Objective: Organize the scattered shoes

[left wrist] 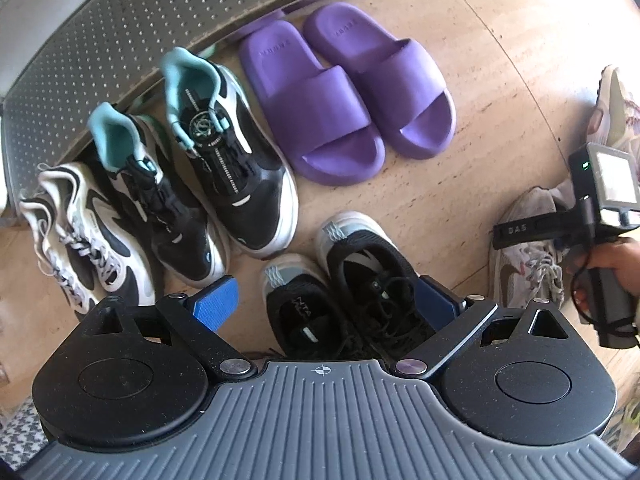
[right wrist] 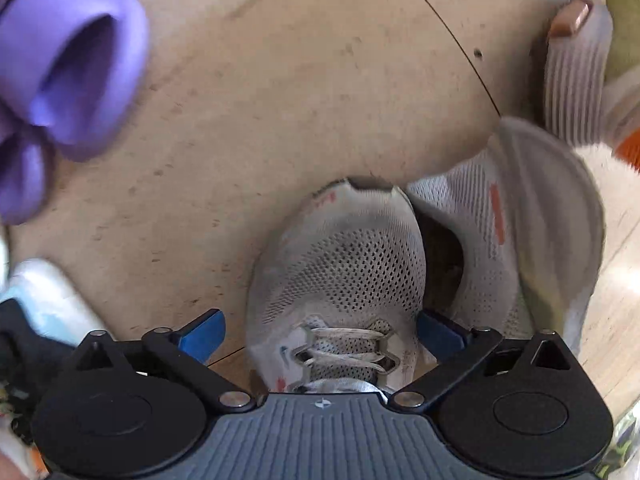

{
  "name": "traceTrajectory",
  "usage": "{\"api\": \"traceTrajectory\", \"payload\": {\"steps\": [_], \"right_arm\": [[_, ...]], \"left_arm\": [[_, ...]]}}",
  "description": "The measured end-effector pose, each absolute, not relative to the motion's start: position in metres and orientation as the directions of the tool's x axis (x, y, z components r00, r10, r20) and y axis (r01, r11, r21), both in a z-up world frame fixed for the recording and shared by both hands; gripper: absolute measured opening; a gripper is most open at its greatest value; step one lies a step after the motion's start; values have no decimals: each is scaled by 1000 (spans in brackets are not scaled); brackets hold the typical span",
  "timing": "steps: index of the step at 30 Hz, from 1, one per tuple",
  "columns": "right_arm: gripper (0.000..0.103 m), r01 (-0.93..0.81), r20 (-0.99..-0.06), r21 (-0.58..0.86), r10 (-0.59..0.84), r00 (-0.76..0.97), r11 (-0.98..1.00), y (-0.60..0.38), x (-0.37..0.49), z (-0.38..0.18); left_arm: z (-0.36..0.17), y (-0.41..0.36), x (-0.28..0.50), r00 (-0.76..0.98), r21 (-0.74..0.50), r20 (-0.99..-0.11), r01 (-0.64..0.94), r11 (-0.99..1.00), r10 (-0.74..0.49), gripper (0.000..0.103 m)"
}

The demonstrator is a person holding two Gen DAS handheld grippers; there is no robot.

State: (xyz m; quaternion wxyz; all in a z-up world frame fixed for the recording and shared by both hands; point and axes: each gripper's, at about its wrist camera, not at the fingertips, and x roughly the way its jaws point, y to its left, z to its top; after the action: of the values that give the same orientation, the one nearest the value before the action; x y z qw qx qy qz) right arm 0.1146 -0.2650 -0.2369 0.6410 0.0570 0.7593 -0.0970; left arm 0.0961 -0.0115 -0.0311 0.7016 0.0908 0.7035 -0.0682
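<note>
My left gripper (left wrist: pixel 326 300) points down over a pair of black sneakers (left wrist: pixel 356 292) with grey heels, side by side on the floor. Its blue pads (left wrist: pixel 218 300) stand wide apart; the left one is clear of the shoes. My right gripper (right wrist: pixel 320 332) hangs open over a worn white mesh sneaker (right wrist: pixel 340 264), pads on either side of its laces, and the left pad is apart from it. A second white sneaker (right wrist: pixel 520 220) lies tilted on its side against the first. In the left wrist view a hand (left wrist: pixel 616 264) holds the right tool's body (left wrist: pixel 604 200) above the white sneaker (left wrist: pixel 524 264).
Along a perforated metal ledge (left wrist: pixel 120 40) stand purple slides (left wrist: pixel 348 92), two black-and-teal sneakers (left wrist: pixel 232 152) and a white-and-black sneaker (left wrist: pixel 88 236). The purple slides' toes (right wrist: pixel 68 60) show at the right view's left edge. A grey ribbed-sole shoe (right wrist: pixel 576 72) lies top right on the beige floor (right wrist: pixel 280 80).
</note>
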Motion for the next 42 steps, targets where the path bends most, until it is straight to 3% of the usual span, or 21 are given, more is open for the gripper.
{"api": "traceTrajectory", "payload": {"steps": [4, 7, 11, 14, 15, 16, 19, 21, 24, 29, 33, 37, 39, 42], "right_arm": [[86, 149, -991, -75, -57, -117, 986, -253, 106, -228], [84, 193, -998, -8, 5, -64, 981, -253, 107, -200], [81, 479, -981, 192, 174, 82, 857, -288, 112, -143], [82, 696, -936, 344, 288, 202, 630, -320, 98, -116], [85, 776, -911, 388, 333, 242, 497, -333, 87, -113], [96, 806, -904, 389, 353, 240, 447, -336, 82, -114], [99, 807, -915, 272, 401, 48, 524, -326, 71, -118], [99, 698, -940, 235, 340, -13, 677, -307, 67, -102], [98, 611, -940, 291, 340, 37, 736, -305, 75, -70], [99, 414, -921, 389, 341, 187, 823, -320, 114, -14], [100, 341, -911, 394, 313, 270, 853, -351, 140, -4], [99, 420, -854, 506, 372, 363, 753, -381, 130, -26], [99, 579, -844, 536, 407, 349, 615, -398, 129, -43], [99, 516, -789, 614, 486, 376, 597, -390, 146, -31]], "left_arm": [[-27, -10, 97, 21, 46, -999, 225, 973, 42, 97], [-18, -10, 98, 51, 44, -998, 222, 974, 33, 97], [-8, -11, 98, 78, 27, -997, 218, 976, 10, 97], [-5, -12, 97, 80, 16, -997, 220, 975, -1, 97], [-5, -12, 96, 80, 17, -997, 223, 975, -1, 98], [-5, -12, 96, 79, 18, -997, 226, 974, 0, 97], [-8, -16, 92, 78, 41, -997, 252, 967, 22, 98], [-15, -26, 85, 76, 48, -997, 288, 956, 27, 97], [-25, -39, 76, 57, -39, -997, 297, 954, -58, 94], [-68, -56, 87, 0, -228, -974, -18, 974, -228, 89], [-113, -81, 94, -12, -240, -967, -283, 929, -254, 86], [-158, -99, 95, -67, -186, -963, -533, 826, -260, 83], [-168, -109, 99, -66, -150, -974, -540, 828, -219, 80], [-178, -124, 108, -77, -98, -985, -474, 875, -152, 74]]}}
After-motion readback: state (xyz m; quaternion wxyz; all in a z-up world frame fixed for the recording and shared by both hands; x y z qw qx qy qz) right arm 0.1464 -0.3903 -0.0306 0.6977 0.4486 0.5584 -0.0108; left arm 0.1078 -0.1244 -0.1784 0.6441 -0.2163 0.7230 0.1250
